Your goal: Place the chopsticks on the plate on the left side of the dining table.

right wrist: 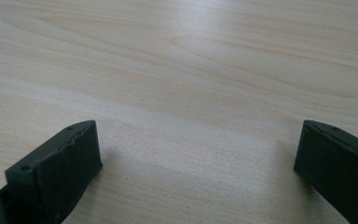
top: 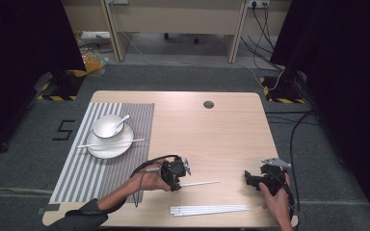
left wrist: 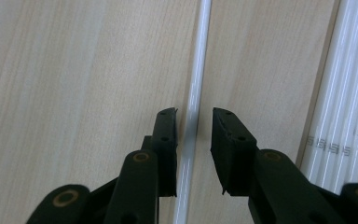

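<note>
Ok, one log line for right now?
left tongs: straddling single chopstick, not clamped | right tongs: open over table | chopstick pile: untouched

desk point(right wrist: 205, 70): pale wood grain, smooth, matt | chopstick point(left wrist: 193, 107): white, glossy, probably plastic | left claw point(left wrist: 193, 122): black, matt

Two hand-held grippers are present, the left gripper point(top: 179, 174) and the right gripper point(top: 250, 179). One wooden table point(top: 221, 134) carries one striped placemat point(top: 84, 163), one white plate point(top: 107, 149), one white bowl point(top: 107, 126) and one spoon point(top: 123, 121). One white chopstick point(top: 111, 143) lies across the plate, one single chopstick point(top: 200, 183) lies apart, and one bundle of chopsticks point(top: 209, 210) cannot be counted.
</note>
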The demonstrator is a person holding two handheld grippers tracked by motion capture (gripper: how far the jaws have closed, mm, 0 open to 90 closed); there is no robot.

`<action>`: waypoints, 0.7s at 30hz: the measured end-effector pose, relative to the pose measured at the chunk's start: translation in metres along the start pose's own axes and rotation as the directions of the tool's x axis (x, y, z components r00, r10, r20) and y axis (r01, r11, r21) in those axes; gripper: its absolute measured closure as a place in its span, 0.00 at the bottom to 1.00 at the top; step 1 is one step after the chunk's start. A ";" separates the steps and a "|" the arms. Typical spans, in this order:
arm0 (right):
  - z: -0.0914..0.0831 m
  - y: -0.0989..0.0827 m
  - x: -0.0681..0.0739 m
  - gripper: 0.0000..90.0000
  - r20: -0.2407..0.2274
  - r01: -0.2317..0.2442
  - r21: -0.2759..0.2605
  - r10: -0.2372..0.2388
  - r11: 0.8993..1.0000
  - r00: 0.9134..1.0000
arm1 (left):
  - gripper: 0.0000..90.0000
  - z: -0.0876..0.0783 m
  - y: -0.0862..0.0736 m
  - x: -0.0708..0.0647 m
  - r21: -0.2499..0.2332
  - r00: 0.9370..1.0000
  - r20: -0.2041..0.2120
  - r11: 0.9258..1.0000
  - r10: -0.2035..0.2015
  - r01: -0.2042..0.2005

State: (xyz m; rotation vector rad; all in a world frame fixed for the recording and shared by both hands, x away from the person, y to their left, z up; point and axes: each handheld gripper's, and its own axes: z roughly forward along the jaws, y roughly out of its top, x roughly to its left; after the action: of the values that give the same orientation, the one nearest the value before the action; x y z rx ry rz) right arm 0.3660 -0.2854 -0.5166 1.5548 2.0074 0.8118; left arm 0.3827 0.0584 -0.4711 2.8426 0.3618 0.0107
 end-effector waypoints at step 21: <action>0.000 0.000 0.000 0.01 0.000 0.001 0.000 -0.001 1.000 1.000 | 0.86 0.008 0.020 -0.001 0.120 0.999 0.011 0.991 0.050 -0.051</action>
State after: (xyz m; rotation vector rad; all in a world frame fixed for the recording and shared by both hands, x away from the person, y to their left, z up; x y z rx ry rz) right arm 0.3659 -0.2852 -0.5165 1.5539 2.0083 0.8115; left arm 0.3868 0.0377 -0.4735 2.9695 0.2986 -0.0128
